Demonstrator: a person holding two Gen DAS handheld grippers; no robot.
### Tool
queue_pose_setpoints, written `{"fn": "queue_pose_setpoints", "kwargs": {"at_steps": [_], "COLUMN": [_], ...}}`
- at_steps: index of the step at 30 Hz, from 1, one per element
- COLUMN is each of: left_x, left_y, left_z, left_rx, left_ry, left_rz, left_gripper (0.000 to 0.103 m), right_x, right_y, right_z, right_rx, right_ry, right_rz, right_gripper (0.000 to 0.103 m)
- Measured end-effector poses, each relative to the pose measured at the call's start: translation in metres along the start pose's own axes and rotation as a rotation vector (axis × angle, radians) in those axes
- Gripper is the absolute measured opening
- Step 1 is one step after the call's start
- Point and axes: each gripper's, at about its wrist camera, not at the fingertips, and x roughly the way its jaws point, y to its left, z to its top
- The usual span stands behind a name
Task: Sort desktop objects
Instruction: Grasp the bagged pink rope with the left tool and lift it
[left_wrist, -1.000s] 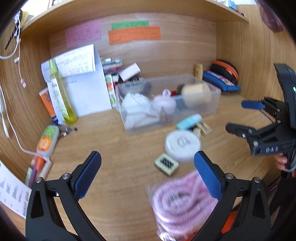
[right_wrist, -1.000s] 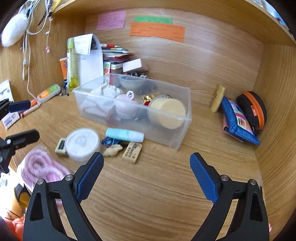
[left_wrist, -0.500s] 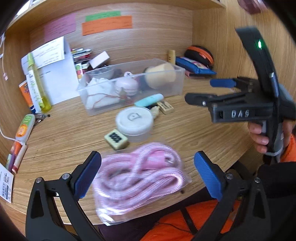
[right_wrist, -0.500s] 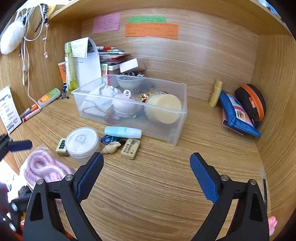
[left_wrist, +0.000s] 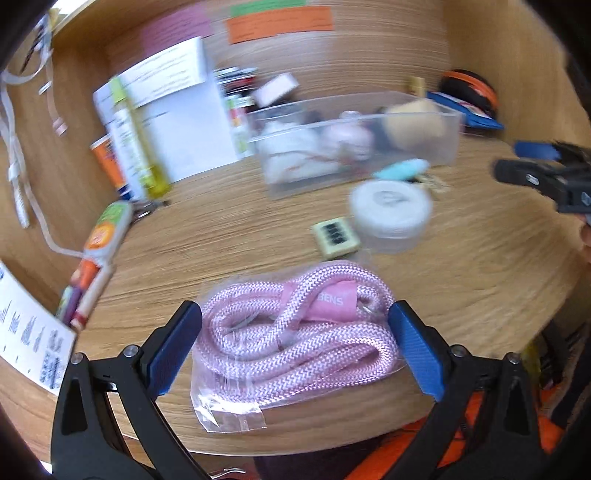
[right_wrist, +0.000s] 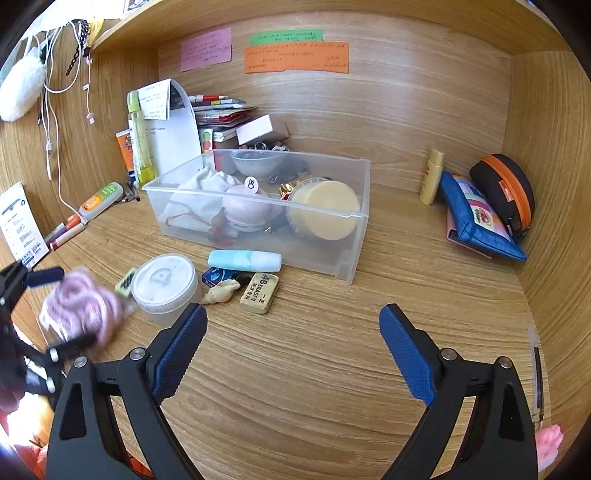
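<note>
A pink rope in a clear bag lies at the desk's front edge. My left gripper is open and straddles it, one blue pad on each side; I cannot tell if the pads touch the bag. The right wrist view shows the same rope, blurred, at the far left. My right gripper is open over bare wood with nothing between its fingers. Ahead of it lie an eraser, a shell, a light blue tube and a white round tub. Behind them stands a clear bin holding several items.
A cream tile lies beside the tub. Bottles, papers and books stand at the back left. Pens and a green-orange tube lie on the left. A blue pouch and a black-orange case fill the right corner.
My left gripper has dropped lower over the pink rope, which now lies between its fingers. Its view has swung left. The right gripper has hardly moved.
</note>
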Motion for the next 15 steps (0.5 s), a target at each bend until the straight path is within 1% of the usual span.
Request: {"fn": "queue_pose_setpoints", "kwargs": {"at_steps": [2,5,7,12,15], "left_x": [0.002,0.000,-0.007,-0.024,-0.027], "left_y": [0.018,0.039,0.050,0.059,0.063], "left_z": [-0.002,-0.006,-0.010,-0.022,-0.031], "left_rx": [-0.038,-0.087,-0.121,-0.146,-0.192], "left_ry": [0.011,0.025,0.032,0.045,0.079], "left_rz": [0.043,0.062,0.042,0.005,-0.059], "left_gripper": [0.102,0.102,0.102,0.102,0.102], "right_x": [0.002,0.004,0.005,0.007,0.010], "right_y": [0.001,0.002,0.003,0.003,0.005], "right_z": [0.000,-0.001,-0.001,-0.002,-0.004], "right_rx": [0.000,-0.002,-0.004,0.001,0.000], "right_ry": [0.006,0.013,0.015,0.023,0.031], "right_rz": [0.003,0.007,0.006,0.014,0.017], "right_gripper": [0.094,0.094,0.094,0.094,0.094]}}
